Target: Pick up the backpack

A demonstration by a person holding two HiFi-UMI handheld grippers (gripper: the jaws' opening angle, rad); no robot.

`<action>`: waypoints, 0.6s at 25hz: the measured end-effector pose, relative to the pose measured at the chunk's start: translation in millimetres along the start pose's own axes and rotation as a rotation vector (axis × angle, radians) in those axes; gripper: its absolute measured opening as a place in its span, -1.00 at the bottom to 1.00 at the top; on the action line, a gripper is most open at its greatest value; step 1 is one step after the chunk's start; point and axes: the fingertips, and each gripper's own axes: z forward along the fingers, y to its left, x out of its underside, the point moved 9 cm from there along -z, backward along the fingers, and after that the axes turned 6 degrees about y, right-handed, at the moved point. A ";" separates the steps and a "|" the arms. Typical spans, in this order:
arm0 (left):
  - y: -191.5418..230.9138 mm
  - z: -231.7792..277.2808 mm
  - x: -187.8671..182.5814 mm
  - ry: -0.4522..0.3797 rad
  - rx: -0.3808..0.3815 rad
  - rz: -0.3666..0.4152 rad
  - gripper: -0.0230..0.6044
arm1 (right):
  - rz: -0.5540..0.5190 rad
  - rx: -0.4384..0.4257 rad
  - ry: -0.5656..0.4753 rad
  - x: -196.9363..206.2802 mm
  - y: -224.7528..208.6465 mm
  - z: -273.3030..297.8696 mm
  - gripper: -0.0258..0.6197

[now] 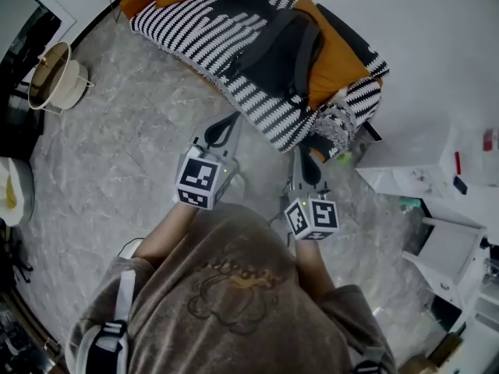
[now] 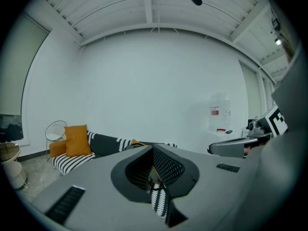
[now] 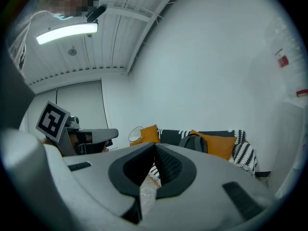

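Shoulders of the person (image 1: 234,302) fill the near edge, and both hands reach forward. On the left gripper (image 1: 231,121) the 2 jaws are pressed fully together with nothing between them. The right gripper (image 1: 306,153) is likewise closed and empty. The dark grey backpack (image 1: 284,53) lies ahead of both claws on the striped sofa (image 1: 195,29), against an orange cushion (image 1: 339,57), apart from either claw. The sofa's front edge runs just beyond the left tips. Its corner appears near the right tips, though the steep angle makes this uncertain. Marble floor (image 1: 109,154) opens left of the left claw. 1 white cabinet (image 1: 405,170) stands right of the right claw.
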 end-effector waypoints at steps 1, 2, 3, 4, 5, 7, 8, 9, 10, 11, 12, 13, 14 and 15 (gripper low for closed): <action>7.3 8.1 -5.0 0.000 0.005 0.004 -0.92 | 0.001 0.002 -0.004 -5.6 -1.1 10.4 -0.90; 14.7 16.0 -9.7 0.000 0.011 0.007 -0.92 | 0.001 0.005 -0.009 -11.1 -1.9 20.9 -0.90; 22.1 23.6 -13.9 0.000 0.016 0.009 -0.92 | 0.001 0.007 -0.013 -16.2 -2.6 31.3 -0.90; 29.4 30.8 -17.5 0.001 0.022 0.012 -0.92 | 0.003 0.011 -0.017 -20.9 -3.0 41.5 -0.90; 36.6 37.6 -20.7 0.002 0.028 0.014 -0.92 | 0.005 0.016 -0.020 -25.4 -3.1 51.4 -0.90; 50.4 51.0 -26.6 0.003 0.042 0.020 -0.92 | 0.005 0.031 -0.025 -33.5 -3.6 69.6 -0.90; 56.6 57.5 -29.6 0.002 0.049 0.023 -0.92 | 0.004 0.039 -0.028 -37.2 -4.3 77.7 -0.90; 62.2 63.7 -32.6 0.001 0.057 0.026 -0.92 | 0.001 0.048 -0.031 -40.6 -5.1 84.9 -0.90; 67.3 69.8 -35.7 -0.002 0.065 0.028 -0.92 | -0.001 0.056 -0.034 -43.8 -6.0 91.3 -0.90; 72.2 76.1 -39.0 -0.006 0.073 0.030 -0.92 | -0.002 0.061 -0.037 -46.8 -6.9 97.4 -0.90; 76.9 82.6 -42.5 -0.009 0.080 0.032 -0.92 | -0.003 0.066 -0.040 -49.8 -7.8 103.4 -0.90; 81.2 89.2 -45.6 -0.012 0.086 0.035 -0.92 | -0.004 0.071 -0.042 -52.4 -9.0 109.2 -0.90; 84.9 95.7 -48.1 -0.013 0.092 0.038 -0.92 | -0.003 0.076 -0.042 -54.4 -10.7 114.2 -0.90; 87.9 101.7 -50.2 -0.014 0.096 0.039 -0.92 | -0.002 0.083 -0.041 -56.1 -13.0 118.4 -0.90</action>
